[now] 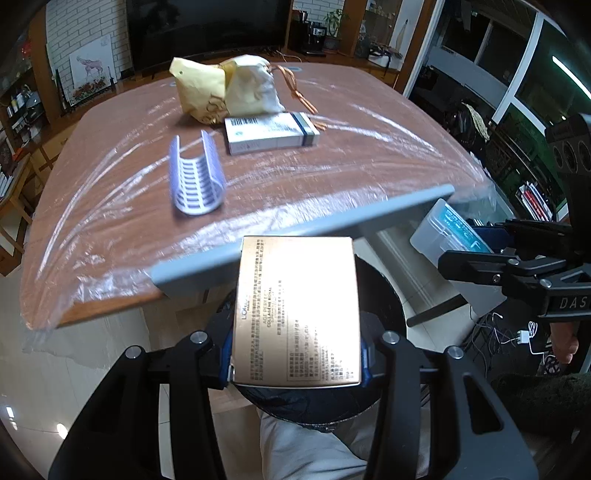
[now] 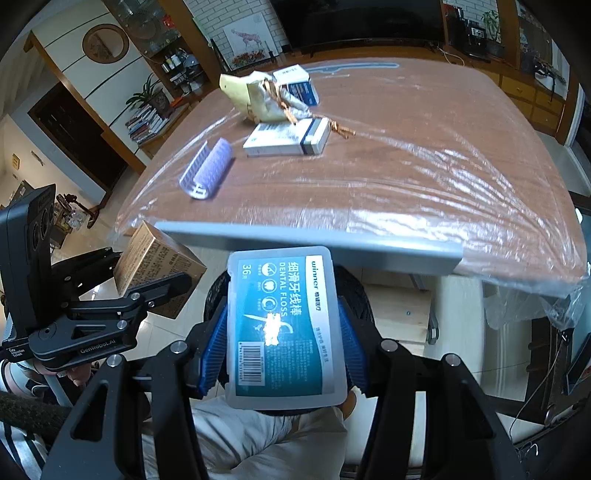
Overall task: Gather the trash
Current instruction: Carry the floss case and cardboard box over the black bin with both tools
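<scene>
Ahead, table edge [image 1: 303, 225] – lilac clip [image 1: 195, 177], white carton [image 1: 271, 133], crumpled bag [image 1: 229, 88].

A wooden table [image 1: 369, 155] is lying under crinkled clear plastic film [image 2: 424, 173]. Beyond its far edge, a dark television [image 1: 207, 29] is standing beside a giraffe picture [image 2: 249, 44], which is leaning on white brick.

Glossy gold cardboard box [image 1: 297, 314] with a metallic sheen. Frosted translucent plastic dental floss case [image 2: 282, 326] bearing a smooth teal label. Brown wood-grain table [image 2: 424, 147] under crinkled clear plastic film. Ribbed lilac plastic clip [image 1: 195, 177], matt. Crumpled cream bag [image 1: 236, 88], possibly paper. Smooth white cardboard carton [image 1: 271, 133].
</scene>
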